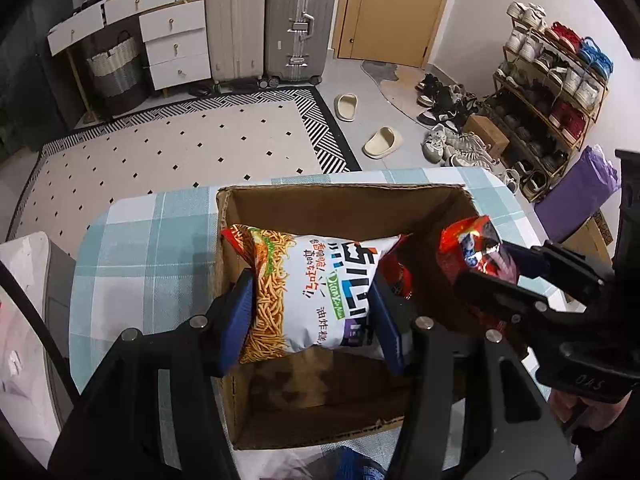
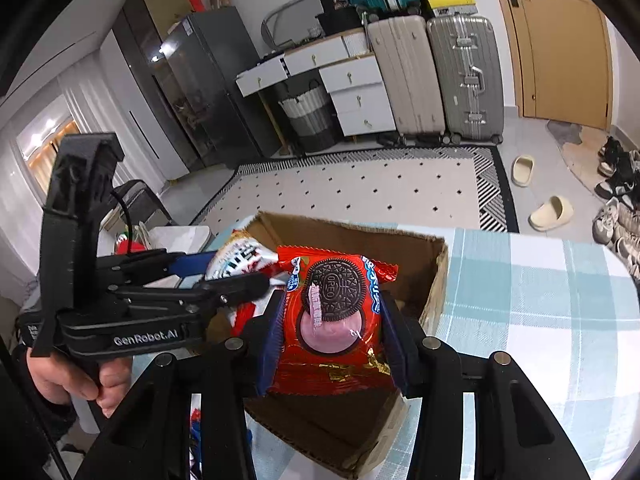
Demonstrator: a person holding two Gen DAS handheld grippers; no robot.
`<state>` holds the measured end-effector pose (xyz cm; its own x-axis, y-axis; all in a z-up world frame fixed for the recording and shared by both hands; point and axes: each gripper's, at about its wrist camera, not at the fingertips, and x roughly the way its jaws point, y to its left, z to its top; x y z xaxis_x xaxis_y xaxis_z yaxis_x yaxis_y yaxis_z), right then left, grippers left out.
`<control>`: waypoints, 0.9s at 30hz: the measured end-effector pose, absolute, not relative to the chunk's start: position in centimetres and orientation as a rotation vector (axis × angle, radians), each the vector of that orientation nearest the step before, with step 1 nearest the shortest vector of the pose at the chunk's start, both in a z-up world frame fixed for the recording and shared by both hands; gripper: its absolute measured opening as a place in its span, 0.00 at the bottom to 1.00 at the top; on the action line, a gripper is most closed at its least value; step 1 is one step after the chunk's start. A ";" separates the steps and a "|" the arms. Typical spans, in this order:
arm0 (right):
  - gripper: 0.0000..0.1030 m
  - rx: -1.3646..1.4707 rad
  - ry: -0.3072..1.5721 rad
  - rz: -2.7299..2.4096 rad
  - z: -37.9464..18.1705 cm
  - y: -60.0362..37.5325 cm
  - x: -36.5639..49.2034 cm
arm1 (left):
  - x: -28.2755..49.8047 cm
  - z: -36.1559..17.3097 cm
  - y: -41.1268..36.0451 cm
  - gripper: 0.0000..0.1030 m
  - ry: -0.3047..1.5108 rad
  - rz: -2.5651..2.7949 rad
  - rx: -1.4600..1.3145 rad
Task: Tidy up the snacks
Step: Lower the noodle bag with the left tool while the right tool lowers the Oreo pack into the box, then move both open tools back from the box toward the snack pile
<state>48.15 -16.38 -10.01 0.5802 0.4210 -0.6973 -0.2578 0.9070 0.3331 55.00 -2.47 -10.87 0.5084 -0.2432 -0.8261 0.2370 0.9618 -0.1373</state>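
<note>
An open cardboard box stands on a table with a blue-and-white plaid cloth. My left gripper is shut on a white bag of fried noodle snack, which hangs tilted over the left part of the box. My right gripper is shut on a red Oreo pack, held above the box. In the left wrist view the right gripper and its Oreo pack sit over the box's right side. In the right wrist view the left gripper and the noodle bag are at the left.
A person's hand grips the left tool. Beyond the table lie a patterned rug, two slippers, a shoe rack, suitcases and a purple bag. The box floor is bare in front.
</note>
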 end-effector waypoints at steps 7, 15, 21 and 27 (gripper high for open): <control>0.44 0.188 0.873 0.394 -10.9 -16.1 48.4 | 55.0 -12.0 -2.2 0.56 1.013 -0.295 0.020; 0.49 0.185 0.850 0.366 -9.7 -16.4 47.3 | 52.3 -10.4 -1.2 0.68 0.964 -0.252 0.030; 0.60 0.228 0.794 0.375 -7.6 -17.4 43.4 | 47.2 -6.9 -0.6 0.76 0.855 -0.221 0.031; 0.71 0.212 0.679 0.407 -4.8 -17.2 36.1 | 39.9 -3.0 -0.4 0.80 0.724 -0.175 0.071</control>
<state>36.08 -17.15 -4.79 0.7041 0.4306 -0.5646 -0.2949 0.9006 0.3192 39.92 -0.44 -2.96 0.7357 -0.1343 -0.6639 0.1834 0.9830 0.0044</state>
